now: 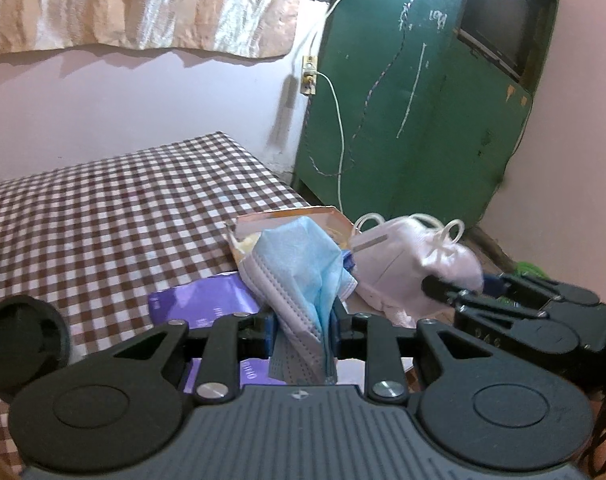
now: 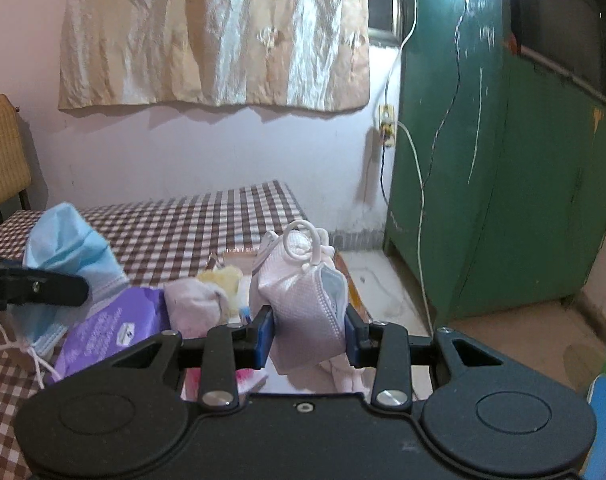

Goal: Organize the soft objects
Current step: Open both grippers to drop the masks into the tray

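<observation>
**Two masks held above the checked bed**

The pleated blue surgical mask [image 1: 303, 276] was clamped in the left gripper [image 1: 305, 330], its long axis rising away from the jaws, above the brown-and-white checked bedspread [image 1: 115, 216]. The folded pale pink respirator mask [image 2: 303, 304] was clamped in the right gripper [image 2: 307, 334], ear loops pointing upward, near the bedspread's right edge.
</observation>
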`<act>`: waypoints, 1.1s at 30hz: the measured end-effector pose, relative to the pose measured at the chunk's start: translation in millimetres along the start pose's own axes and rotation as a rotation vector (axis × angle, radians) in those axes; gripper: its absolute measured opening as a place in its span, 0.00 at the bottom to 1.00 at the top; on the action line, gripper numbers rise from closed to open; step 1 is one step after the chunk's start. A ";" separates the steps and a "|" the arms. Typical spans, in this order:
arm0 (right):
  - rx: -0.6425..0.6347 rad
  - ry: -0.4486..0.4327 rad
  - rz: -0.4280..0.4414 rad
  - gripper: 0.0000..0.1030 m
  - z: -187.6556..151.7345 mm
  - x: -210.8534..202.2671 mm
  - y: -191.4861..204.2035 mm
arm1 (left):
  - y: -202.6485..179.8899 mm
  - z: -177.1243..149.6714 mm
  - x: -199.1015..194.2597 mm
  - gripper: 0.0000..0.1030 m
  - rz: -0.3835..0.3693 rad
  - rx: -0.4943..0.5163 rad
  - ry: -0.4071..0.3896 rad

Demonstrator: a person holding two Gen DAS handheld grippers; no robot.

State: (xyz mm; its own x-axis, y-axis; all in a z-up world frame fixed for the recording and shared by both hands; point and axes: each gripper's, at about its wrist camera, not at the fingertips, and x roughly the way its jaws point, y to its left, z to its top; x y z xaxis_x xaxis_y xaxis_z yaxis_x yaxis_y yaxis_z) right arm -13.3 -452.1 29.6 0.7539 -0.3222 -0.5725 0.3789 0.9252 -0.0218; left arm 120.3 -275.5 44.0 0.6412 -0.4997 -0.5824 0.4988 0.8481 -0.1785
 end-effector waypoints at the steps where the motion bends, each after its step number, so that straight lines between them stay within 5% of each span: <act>1: 0.006 0.011 0.006 0.42 -1.9 2.4 -2.1 | -1.6 0.0 1.8 0.26 -0.005 0.002 0.001; 13: 0.034 0.098 0.014 0.48 -17.1 33.3 -19.1 | -19.4 -2.2 30.4 0.26 -0.037 0.034 0.037; 17: 0.021 0.107 -0.003 0.73 -20.7 35.9 -23.4 | -21.6 -3.6 42.5 0.26 -0.045 0.042 0.058; 22: -0.025 0.039 -0.060 0.75 -17.6 22.3 -23.7 | -24.2 -5.5 57.6 0.28 -0.059 0.044 0.087; 25: -0.048 -0.007 -0.093 0.75 -14.6 11.4 -21.6 | -27.6 -5.5 65.6 0.38 -0.077 0.047 0.100; 31: -0.094 -0.039 -0.150 0.76 -8.8 -0.5 -14.6 | -26.9 -7.6 75.2 0.78 -0.070 0.060 0.110; 33: -0.099 -0.045 -0.154 0.76 -8.1 -5.0 -13.8 | -22.4 -8.1 68.8 0.81 -0.068 0.048 0.099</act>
State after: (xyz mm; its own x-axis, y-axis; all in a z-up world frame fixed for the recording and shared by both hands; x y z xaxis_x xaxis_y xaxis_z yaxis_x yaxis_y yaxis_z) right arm -26.6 -461.6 26.1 0.7153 -0.4684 -0.5186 0.4391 0.8786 -0.1880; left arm 148.5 -327.4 1.5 0.5453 -0.5342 -0.6460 0.5682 0.8021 -0.1836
